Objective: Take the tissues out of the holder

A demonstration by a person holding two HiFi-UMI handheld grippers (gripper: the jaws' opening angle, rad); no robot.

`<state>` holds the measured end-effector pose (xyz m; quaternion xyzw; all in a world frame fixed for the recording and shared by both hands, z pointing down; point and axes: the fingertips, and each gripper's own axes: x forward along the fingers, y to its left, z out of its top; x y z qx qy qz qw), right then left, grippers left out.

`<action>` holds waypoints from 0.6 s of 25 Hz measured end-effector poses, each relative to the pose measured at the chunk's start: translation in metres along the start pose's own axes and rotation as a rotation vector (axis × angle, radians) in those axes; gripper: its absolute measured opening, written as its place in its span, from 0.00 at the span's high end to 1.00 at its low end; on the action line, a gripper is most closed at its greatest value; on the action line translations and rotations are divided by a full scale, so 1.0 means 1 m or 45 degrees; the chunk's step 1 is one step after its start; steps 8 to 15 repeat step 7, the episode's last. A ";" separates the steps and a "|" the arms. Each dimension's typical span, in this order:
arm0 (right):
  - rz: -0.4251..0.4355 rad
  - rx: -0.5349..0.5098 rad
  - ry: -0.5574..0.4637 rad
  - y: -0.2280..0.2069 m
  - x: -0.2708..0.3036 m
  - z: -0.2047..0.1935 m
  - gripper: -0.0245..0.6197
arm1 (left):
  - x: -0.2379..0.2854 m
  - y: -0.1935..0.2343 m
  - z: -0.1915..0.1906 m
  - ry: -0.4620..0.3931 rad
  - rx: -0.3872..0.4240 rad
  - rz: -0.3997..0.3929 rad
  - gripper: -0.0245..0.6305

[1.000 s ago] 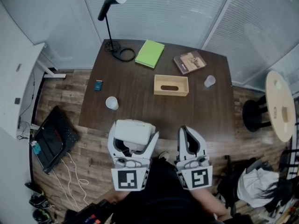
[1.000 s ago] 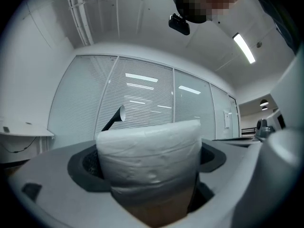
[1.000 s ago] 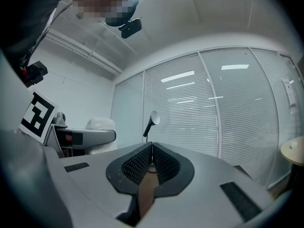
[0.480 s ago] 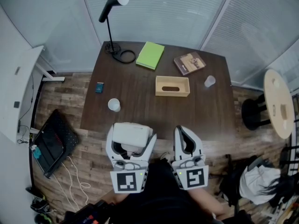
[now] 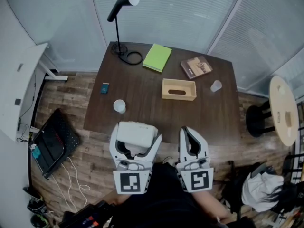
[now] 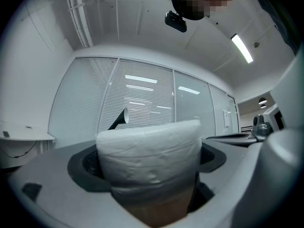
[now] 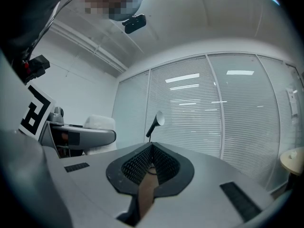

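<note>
Floor boards lie under both tools. Nearest, the left tool (image 5: pixel 136 139) grips the tissue pack (image 5: pixel 137 132) by its sides. It looks soft and light, so squeeze gently. The right tool (image 5: pixel 188 133) is pinched together, holding nothing. Farther off on the table (image 5: pixel 142 106), the wooden holder (image 5: pixel 167 95) shows only a dark slot.

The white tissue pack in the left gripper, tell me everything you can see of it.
The tissue pack is a soft white block with rounded corners, in a thin, wrinkled, slightly glossy plastic wrap. It is clamped between the jaws of the left gripper, which press on its two sides; nothing else touches it. In the head view it lies flat across the jaws, in front of the person by the near edge of the table, well apart from the wooden holder farther back.
</note>
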<state>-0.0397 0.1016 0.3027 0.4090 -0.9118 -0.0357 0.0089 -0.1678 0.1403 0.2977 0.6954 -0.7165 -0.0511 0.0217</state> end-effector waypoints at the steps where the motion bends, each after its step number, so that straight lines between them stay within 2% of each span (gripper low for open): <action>1: 0.003 0.000 -0.001 0.000 0.001 0.000 0.95 | 0.000 0.000 0.000 -0.001 0.002 0.000 0.18; 15: 0.009 -0.016 -0.006 -0.006 -0.001 0.001 0.95 | -0.001 -0.002 -0.001 -0.004 0.001 0.003 0.18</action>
